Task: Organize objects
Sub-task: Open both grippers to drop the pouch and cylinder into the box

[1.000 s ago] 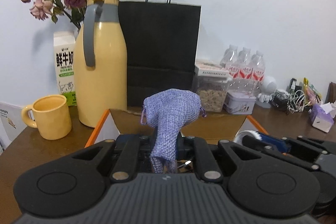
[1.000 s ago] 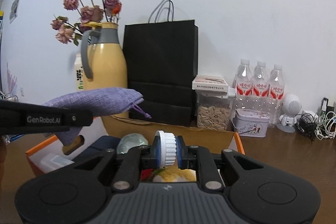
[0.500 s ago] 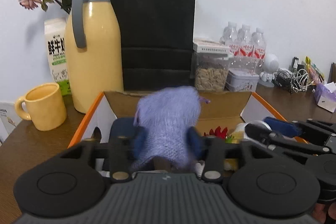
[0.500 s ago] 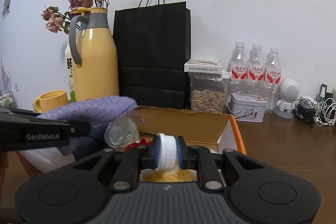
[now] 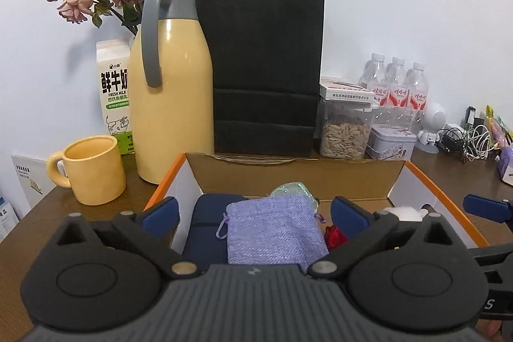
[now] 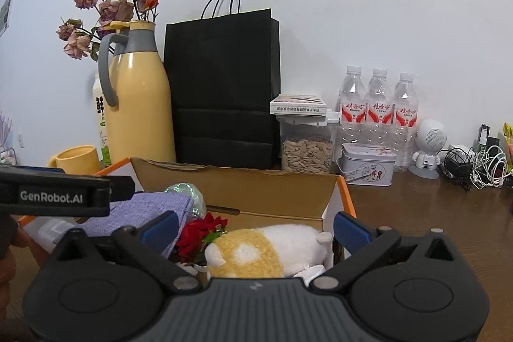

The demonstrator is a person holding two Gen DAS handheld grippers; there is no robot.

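Observation:
An open cardboard box (image 5: 295,170) with orange edges stands in front of me. A purple cloth pouch (image 5: 272,233) lies in it on a dark blue item (image 5: 205,226). My left gripper (image 5: 255,215) is open above the pouch, not touching it. My right gripper (image 6: 255,226) is open and empty over the box's (image 6: 266,181) right side, above a white and yellow plush toy (image 6: 256,249) and a red flower (image 6: 198,233). The pouch (image 6: 150,210) shows at the left, next to a clear crumpled wrapper (image 6: 186,191). The white cap held earlier is out of sight.
A yellow thermos jug (image 5: 170,98), a yellow mug (image 5: 93,169), a milk carton (image 5: 113,95) and dried roses stand behind the box at left. A black paper bag (image 5: 263,69), a seed jar (image 5: 346,130), a tin (image 5: 391,141), water bottles (image 5: 397,85) and cables (image 5: 465,138) line the wall.
My left gripper opened and let the purple pouch drop into the box. My right gripper opened and no longer holds the white cap. Both grippers moved down toward the box.

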